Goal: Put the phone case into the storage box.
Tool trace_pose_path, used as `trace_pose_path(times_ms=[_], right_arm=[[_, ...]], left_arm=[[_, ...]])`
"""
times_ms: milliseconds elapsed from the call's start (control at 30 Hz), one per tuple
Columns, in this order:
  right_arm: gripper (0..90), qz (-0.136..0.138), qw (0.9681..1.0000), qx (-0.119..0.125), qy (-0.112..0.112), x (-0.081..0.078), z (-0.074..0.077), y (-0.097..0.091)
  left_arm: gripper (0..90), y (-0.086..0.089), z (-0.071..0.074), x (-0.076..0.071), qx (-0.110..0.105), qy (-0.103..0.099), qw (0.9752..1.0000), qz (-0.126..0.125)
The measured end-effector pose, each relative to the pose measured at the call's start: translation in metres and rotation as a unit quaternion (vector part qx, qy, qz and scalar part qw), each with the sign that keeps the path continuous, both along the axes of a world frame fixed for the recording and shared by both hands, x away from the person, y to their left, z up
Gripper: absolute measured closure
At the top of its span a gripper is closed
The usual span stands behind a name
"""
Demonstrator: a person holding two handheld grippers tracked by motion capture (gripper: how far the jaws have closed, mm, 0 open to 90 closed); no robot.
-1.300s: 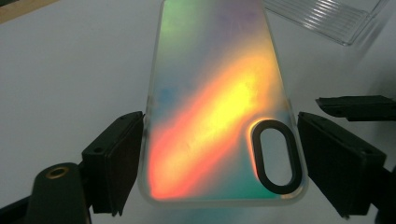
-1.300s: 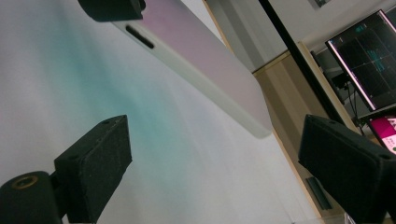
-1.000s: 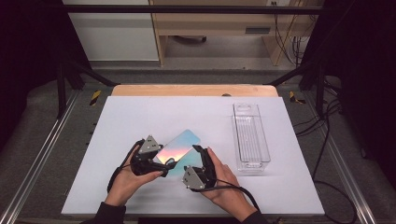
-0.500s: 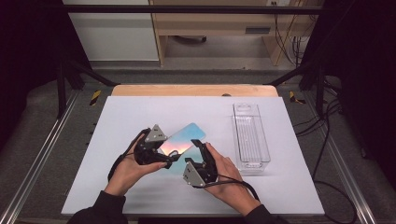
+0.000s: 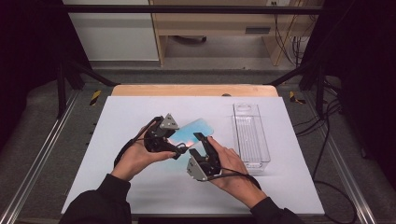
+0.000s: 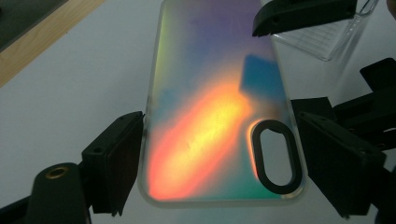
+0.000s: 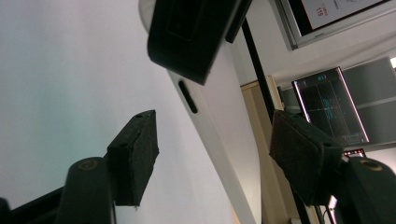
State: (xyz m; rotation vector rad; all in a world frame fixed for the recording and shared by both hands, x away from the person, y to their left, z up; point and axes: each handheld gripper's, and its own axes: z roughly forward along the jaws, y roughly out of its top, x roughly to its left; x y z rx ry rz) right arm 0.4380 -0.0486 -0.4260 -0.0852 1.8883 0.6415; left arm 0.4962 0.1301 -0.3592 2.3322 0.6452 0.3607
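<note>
An iridescent phone case (image 6: 210, 116) with an oval camera hole is held just above the white table. My left gripper (image 6: 219, 140) is shut on it, one pad on each long edge. In the high view the case (image 5: 198, 128) sticks out from the left gripper (image 5: 176, 148) toward the far right. My right gripper (image 5: 201, 142) stands open right beside it. In the right gripper view the case (image 7: 205, 126) appears edge-on between the wide-apart jaws of the right gripper (image 7: 212, 137), touching neither pad. One left gripper pad (image 7: 191, 32) shows at the top.
A clear plastic box (image 5: 251, 135) lies lengthwise at the right of the white table top (image 5: 121, 116), a hand's width from the right gripper. A wooden strip (image 5: 194, 90) runs along the far edge. Metal rails flank the table.
Both hands have moved a little away from the table's near edge and closer together. The case has turned in the left gripper, and the right gripper's jaws now straddle its edge.
</note>
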Motion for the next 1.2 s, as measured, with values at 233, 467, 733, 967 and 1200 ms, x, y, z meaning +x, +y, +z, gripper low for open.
trace_pose_path(times_ms=[233, 467, 733, 967, 1200], right_arm=[[46.5, 0.002, 0.9995, -0.019, -0.024, -0.003, -0.003, 0.004], [57.1, 0.018, 0.9974, -0.042, -0.055, -0.005, -0.001, 0.009], [65.3, 0.025, 0.9959, -0.047, -0.073, -0.009, -0.001, 0.014], [77.6, 0.033, 0.9939, -0.056, -0.089, -0.011, 0.0, 0.016], [80.3, 0.027, 0.9936, -0.053, -0.096, -0.012, -0.002, 0.016]], left_arm=[[16.8, 0.005, 0.003, 0.001, -0.007, 0.005, 0.9999, 0.005], [16.8, 0.01, 0.007, 0.001, -0.006, 0.007, 0.9999, 0.006], [16.8, 0.011, 0.013, -0.002, -0.012, 0.007, 0.9999, 0.005], [16.8, 0.014, 0.012, -0.001, -0.023, 0.016, 0.9996, 0.009], [16.5, 0.017, 0.01, 0.0, -0.051, 0.024, 0.9981, 0.023]])
